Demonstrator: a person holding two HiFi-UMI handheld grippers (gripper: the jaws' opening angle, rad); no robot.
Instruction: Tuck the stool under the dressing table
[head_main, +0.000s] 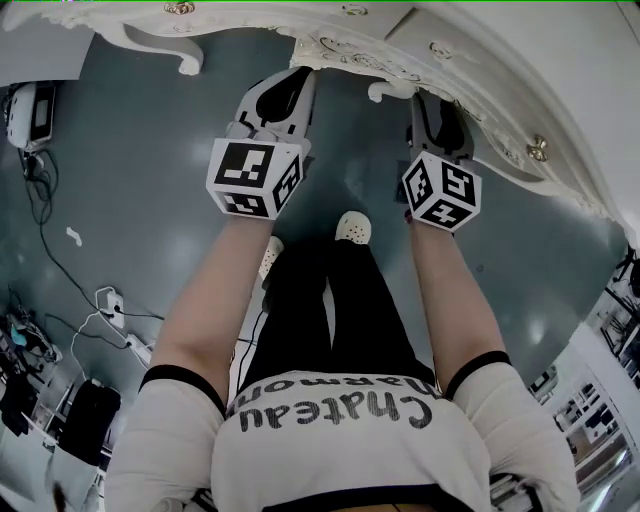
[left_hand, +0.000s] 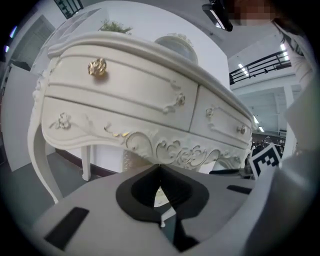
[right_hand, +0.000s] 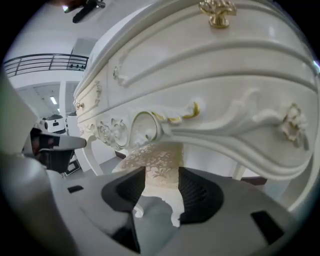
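The white carved dressing table (head_main: 480, 60) with gold knobs runs along the top of the head view and fills both gripper views (left_hand: 130, 95) (right_hand: 225, 65). The stool (right_hand: 152, 167), with a cream patterned seat and white curved legs, stands under the table; in the head view the table hides it. My left gripper (head_main: 290, 82) (left_hand: 160, 169) is shut and empty, just in front of the table's carved apron. My right gripper (head_main: 437, 105) (right_hand: 162, 186) is open, its dark pads (right_hand: 196, 194) apart, with the stool farther off and untouched.
The person's legs and white shoes (head_main: 352, 228) stand on the grey floor just behind the grippers. Cables and a power strip (head_main: 110, 300) lie on the floor at the left, with a small device (head_main: 30, 110) farther back. Table legs (left_hand: 40, 165) stand at the left.
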